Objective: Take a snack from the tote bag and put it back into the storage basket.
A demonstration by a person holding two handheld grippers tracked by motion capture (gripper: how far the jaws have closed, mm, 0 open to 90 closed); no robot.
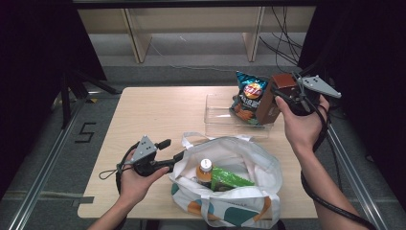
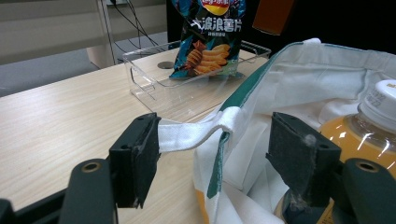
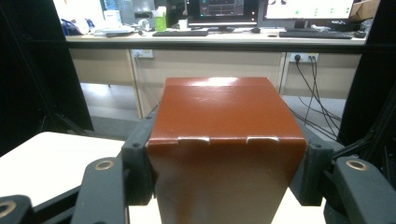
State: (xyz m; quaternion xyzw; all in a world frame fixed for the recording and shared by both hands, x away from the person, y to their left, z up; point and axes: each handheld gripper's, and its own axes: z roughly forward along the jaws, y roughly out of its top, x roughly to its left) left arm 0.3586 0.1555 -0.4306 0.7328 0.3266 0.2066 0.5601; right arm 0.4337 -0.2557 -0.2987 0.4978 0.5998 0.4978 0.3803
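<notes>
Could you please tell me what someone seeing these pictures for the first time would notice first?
Most striking is the glossy reddish-brown cardboard box, clamped between the jaws of the right gripper and held up above the far right of the pale wooden table. Next comes the white fabric tote bag with teal trim at the near edge, an orange drink bottle with a white cap inside, while the left gripper stands open around its white strap.

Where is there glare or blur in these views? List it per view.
Right gripper view: a glare patch on the brown box top, and bright washed-out monitors behind. Left gripper view: the near fingers are soft, the chip bag sharp. High view: dark surroundings, evenly lit table.
</notes>
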